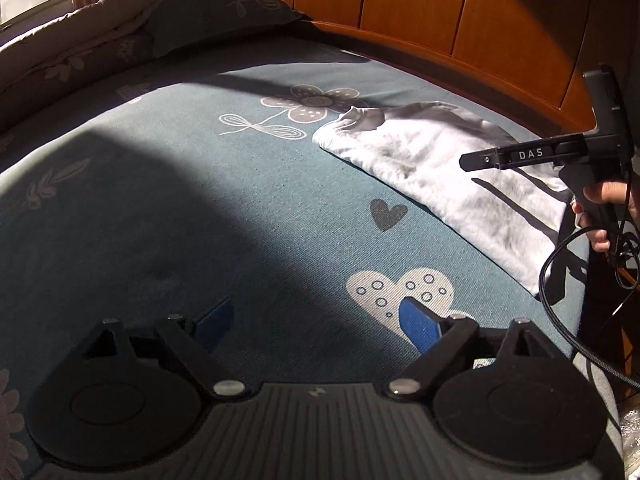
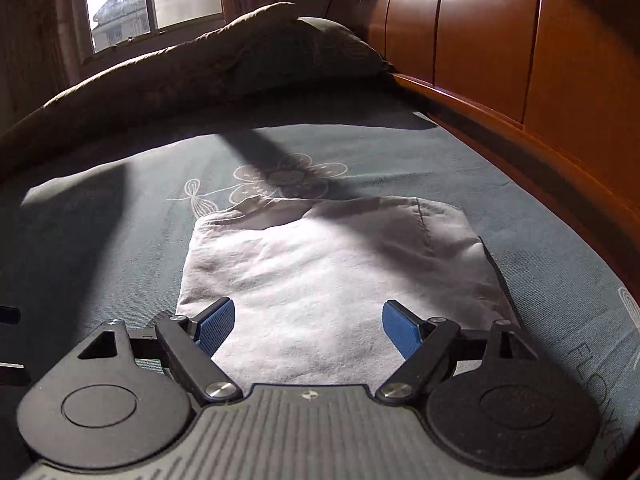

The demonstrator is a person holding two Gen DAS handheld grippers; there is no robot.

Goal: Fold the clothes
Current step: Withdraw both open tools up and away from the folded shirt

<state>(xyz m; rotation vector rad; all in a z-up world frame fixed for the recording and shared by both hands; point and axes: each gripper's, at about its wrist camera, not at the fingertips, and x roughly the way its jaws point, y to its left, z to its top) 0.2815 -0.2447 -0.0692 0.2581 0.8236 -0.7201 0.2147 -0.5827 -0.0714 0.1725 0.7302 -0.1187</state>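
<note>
Jaws spread on both the left gripper (image 1: 316,318) and right gripper (image 2: 308,326), gripping nothing, over a folded white garment (image 2: 332,276) flat on the bed (image 1: 200,200): soft, light, likely best pinched at an edge.

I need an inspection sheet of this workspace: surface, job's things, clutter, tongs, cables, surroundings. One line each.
Surface: teal bedsheet with flower and heart prints, part sunlit, part shadowed.
Job's things: white garment, folded, lying flat near the headboard side.
Clutter: nothing seen.
Tongs: left tongs open over bare sheet; right tongs open above the garment's near edge, nothing held.
Cables: black cable looping below the right hand.
Surroundings: wooden headboard, pillow, quilt, window.
</note>
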